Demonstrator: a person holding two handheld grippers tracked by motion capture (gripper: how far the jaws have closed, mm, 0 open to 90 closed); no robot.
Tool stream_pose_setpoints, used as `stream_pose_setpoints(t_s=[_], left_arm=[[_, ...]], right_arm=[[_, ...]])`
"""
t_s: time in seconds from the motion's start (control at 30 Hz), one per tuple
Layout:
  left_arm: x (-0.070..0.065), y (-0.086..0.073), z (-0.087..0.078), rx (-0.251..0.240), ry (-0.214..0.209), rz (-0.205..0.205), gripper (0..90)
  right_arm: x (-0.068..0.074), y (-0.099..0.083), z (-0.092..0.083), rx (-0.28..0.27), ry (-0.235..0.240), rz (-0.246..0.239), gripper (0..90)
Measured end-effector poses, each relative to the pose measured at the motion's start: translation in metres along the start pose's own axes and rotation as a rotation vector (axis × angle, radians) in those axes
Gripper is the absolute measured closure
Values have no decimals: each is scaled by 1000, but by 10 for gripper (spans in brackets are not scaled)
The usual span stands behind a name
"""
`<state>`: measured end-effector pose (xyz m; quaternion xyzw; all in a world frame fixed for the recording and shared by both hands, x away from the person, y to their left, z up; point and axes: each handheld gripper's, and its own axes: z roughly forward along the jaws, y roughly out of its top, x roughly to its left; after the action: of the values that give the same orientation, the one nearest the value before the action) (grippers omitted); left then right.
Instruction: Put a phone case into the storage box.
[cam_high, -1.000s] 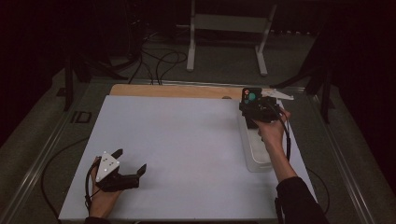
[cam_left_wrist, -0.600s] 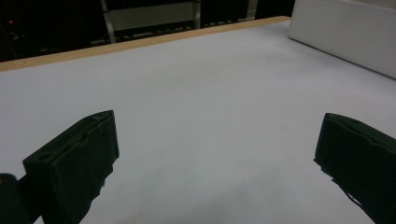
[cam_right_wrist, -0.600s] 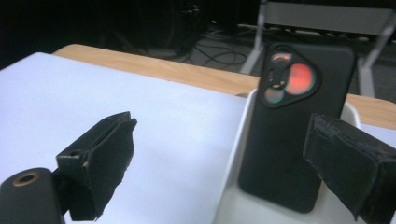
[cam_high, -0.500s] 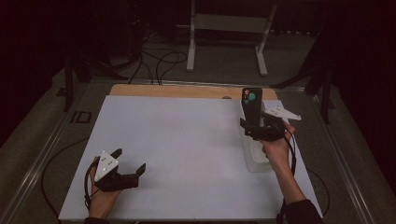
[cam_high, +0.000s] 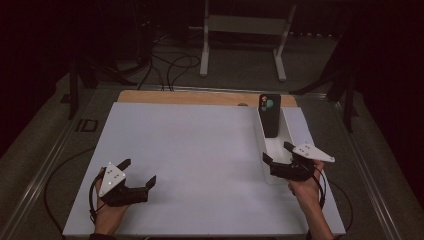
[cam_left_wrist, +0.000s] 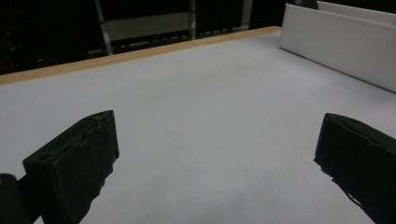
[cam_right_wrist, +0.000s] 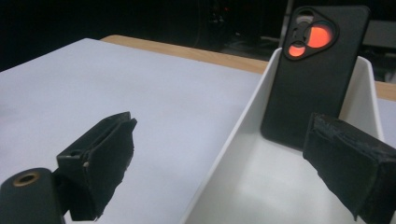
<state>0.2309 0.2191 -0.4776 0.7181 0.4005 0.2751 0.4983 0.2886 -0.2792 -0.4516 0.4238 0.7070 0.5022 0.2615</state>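
Observation:
A black phone (cam_high: 270, 116) stands on end in a narrow white tray (cam_high: 261, 135) at the table's right, leaning against the tray's far end, camera side up. In the right gripper view the phone (cam_right_wrist: 313, 74) shows orange-lit camera rings. My right gripper (cam_high: 276, 151) hovers open over the tray's near end, well short of the phone, nothing between its jaws; one jaw is outside the tray wall (cam_right_wrist: 233, 140), the other over its floor. My left gripper (cam_high: 138, 171) rests open on the white mat at the front left, holding nothing.
A white mat (cam_high: 200, 150) covers the table, with a wooden strip (cam_high: 190, 97) along its far edge. In the left gripper view the tray's long side (cam_left_wrist: 336, 42) stands far off. Cables and a metal stand (cam_high: 240, 30) lie on the floor beyond.
My right gripper has let go of the phone and drawn back toward the near end of the tray, leaving the phone propped upright. The left gripper has stayed put.

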Motion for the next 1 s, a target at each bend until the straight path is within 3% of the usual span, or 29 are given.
stream_pose_setpoints(t_s=[0.23,0.67,1.0], left_arm=[[0,0,-2,-12,-2,1,0],[-2,-2,-1,-8,-6,29,0],[-1,-4,0,-4,0,28,0]], right_arm=[[7,-16,-14,-57,24,-49,85],[6,-34,-27,-109,76,10,85],[10,-36,-28,-108,70,-24,85]])
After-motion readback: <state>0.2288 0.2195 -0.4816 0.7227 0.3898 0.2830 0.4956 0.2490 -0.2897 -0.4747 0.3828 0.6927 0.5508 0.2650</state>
